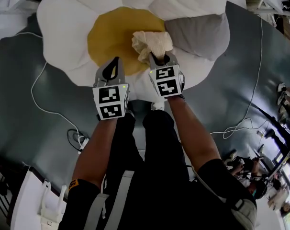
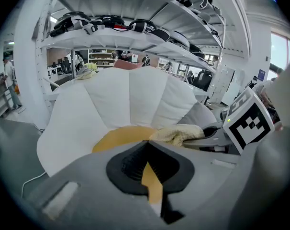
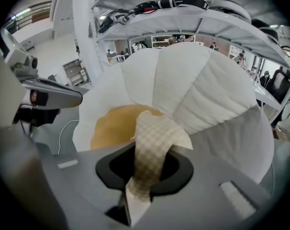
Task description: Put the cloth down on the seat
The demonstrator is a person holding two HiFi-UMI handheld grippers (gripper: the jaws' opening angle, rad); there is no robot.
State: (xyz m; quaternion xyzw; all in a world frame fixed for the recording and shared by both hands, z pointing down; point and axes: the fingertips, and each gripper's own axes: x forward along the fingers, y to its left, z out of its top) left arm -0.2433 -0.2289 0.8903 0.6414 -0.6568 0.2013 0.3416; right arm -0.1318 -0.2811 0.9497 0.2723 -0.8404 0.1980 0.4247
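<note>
The seat is a big flower-shaped cushion with white petals (image 1: 63,23), one grey petal (image 1: 202,35) and a yellow centre (image 1: 106,37). A cream checked cloth (image 1: 152,42) lies bunched at the right edge of the yellow centre, where it meets the grey petal. My right gripper (image 1: 161,57) is shut on the cloth's near end; the cloth (image 3: 154,138) rises from between its jaws. My left gripper (image 1: 117,60) hangs just left of it over the seat's front edge, shut and holding nothing. In the left gripper view the cloth (image 2: 176,134) shows to the right.
The seat stands on a dark floor (image 1: 20,80) crossed by white cables (image 1: 39,95). White shelving (image 2: 135,28) with headsets rises behind the seat. Gear lies on the floor at the right (image 1: 279,128), and a white object (image 1: 39,200) at the lower left.
</note>
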